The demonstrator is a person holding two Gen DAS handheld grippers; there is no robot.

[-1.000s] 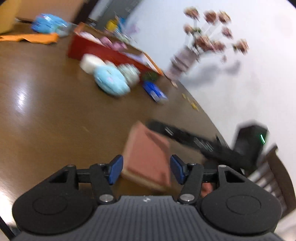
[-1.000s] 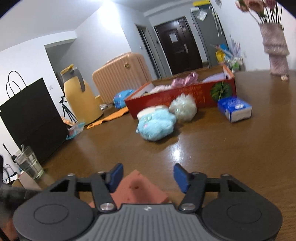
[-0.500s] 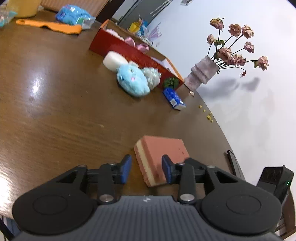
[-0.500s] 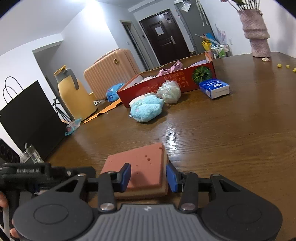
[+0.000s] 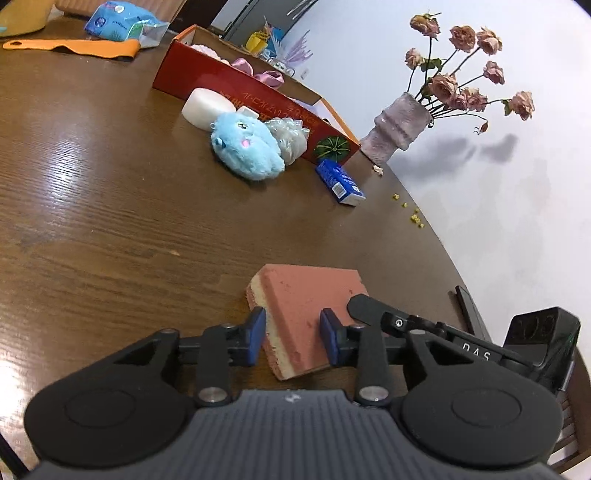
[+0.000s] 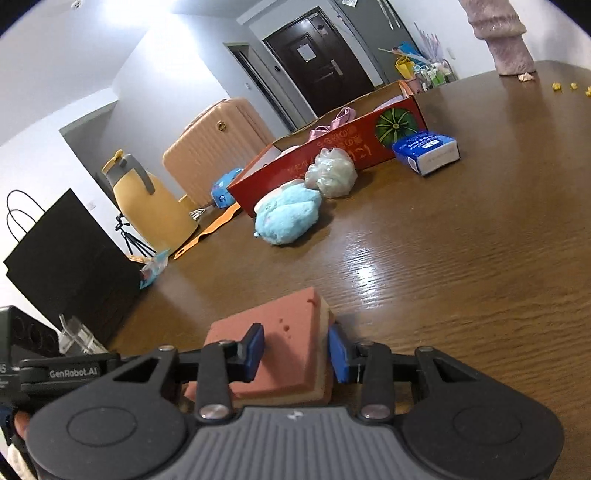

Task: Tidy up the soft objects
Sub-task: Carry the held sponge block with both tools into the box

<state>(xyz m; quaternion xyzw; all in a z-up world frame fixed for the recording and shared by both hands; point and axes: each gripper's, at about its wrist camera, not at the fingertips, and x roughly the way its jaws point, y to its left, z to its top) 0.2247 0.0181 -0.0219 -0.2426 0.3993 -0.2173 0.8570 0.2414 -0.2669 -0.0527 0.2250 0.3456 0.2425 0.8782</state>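
L gripper (image 5: 291, 338): jaws closing on sponge (image 5: 306, 314), pads touching, lower centre | R gripper (image 6: 295, 350): closing on same sponge | plush (image 5: 245, 151), pouf (image 5: 290, 134) outside box (image 5: 258, 98), upper centre | sorting barely begun

The black body of the left gripper (image 5: 293, 336) is hiding the near end of the pink-topped, cream-layered sponge block (image 5: 308, 306), and whether its closing blue pads are already pressing the foam is unclear. The open red cardboard box (image 6: 332, 149) is concealing most of its contents. The ribbed mauve vase (image 6: 498, 33) is being cropped by the right wrist view's upper edge.
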